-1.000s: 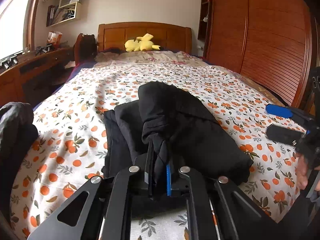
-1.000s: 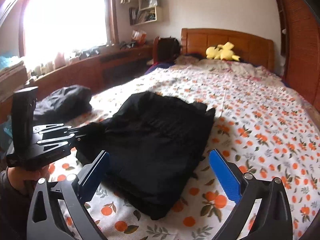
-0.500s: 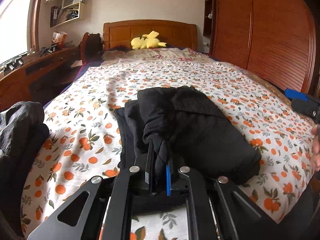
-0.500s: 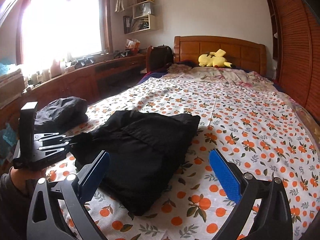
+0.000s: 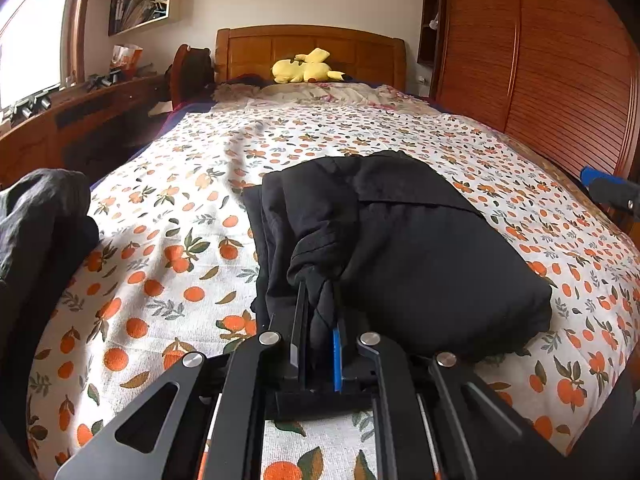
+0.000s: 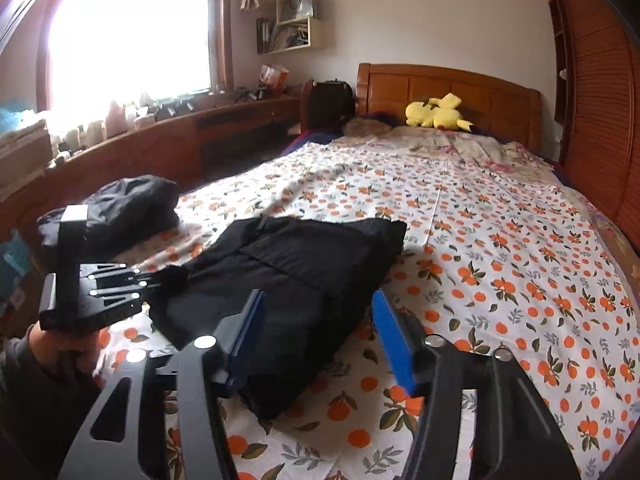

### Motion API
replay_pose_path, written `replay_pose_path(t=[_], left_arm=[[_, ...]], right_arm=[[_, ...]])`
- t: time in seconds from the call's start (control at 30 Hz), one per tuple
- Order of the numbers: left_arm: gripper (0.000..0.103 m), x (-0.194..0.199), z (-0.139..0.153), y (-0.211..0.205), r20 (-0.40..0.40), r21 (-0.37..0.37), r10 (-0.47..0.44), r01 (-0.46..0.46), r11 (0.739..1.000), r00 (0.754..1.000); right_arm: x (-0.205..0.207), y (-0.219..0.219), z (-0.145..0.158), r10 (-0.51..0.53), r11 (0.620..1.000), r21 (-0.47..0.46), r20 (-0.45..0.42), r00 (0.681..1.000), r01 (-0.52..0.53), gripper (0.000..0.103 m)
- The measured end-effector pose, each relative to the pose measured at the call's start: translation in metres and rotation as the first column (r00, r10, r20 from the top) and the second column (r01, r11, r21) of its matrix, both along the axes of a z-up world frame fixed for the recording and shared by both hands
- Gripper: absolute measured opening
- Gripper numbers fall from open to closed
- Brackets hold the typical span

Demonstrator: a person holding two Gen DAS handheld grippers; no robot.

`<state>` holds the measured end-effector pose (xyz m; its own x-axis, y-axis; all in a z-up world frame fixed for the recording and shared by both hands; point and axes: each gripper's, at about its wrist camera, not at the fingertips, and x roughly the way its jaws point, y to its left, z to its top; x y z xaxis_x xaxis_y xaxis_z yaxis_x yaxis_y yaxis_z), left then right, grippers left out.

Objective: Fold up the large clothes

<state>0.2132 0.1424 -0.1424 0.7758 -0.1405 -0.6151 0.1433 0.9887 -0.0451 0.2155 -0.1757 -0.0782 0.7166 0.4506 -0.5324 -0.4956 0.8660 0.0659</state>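
The black garment [image 6: 296,280] lies mostly folded into a compact stack on the bed [image 6: 500,240]; judging by the loose bunch, a last tuck remains. The left tool [image 5: 318,320] is clamped on that bunch at the garment's near edge. The right tool [image 6: 316,332], half-spread, has just been closing, pads straddling the garment's near corner without pressing.

Count: 2 black garments, one folded [image 6: 296,292] mid-bed, one bundled [image 6: 120,208] at the bed's [image 6: 500,240] left edge. 1 yellow plush toy [image 6: 436,112]. 2 grippers: left [image 5: 320,320], right [image 6: 318,336]. 1 wall shelf [image 6: 296,20].
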Motion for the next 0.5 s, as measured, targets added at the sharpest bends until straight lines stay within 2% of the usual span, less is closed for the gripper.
replay_pose_path(t=[0.07,0.1,0.13,0.3,0.5], left_arm=[[0.011,0.0,-0.002,0.002,-0.002,-0.004,0.003,-0.003,1.0,1.0],[0.011,0.0,-0.003,0.003,-0.003,-0.003,0.004,-0.004,1.0,1.0],[0.011,0.0,-0.003,0.003,-0.003,-0.001,0.004,-0.004,1.0,1.0],[0.011,0.0,-0.005,0.004,-0.002,0.007,0.003,-0.003,1.0,1.0],[0.011,-0.001,-0.006,0.006,-0.006,-0.005,0.003,-0.003,1.0,1.0]], right_arm=[[0.001,0.004,-0.003,-0.003,1.0,-0.02,-0.001,1.0,0.003,0.036],[0.002,0.006,-0.005,-0.005,1.0,-0.028,-0.004,1.0,0.005,0.022],[0.002,0.008,-0.006,-0.004,0.999,-0.033,-0.007,1.0,0.004,0.015],[0.005,0.015,-0.011,0.003,0.999,-0.052,-0.013,1.0,-0.003,0.001],[0.009,0.022,-0.013,0.007,0.998,-0.059,-0.01,1.0,-0.008,0.0]])
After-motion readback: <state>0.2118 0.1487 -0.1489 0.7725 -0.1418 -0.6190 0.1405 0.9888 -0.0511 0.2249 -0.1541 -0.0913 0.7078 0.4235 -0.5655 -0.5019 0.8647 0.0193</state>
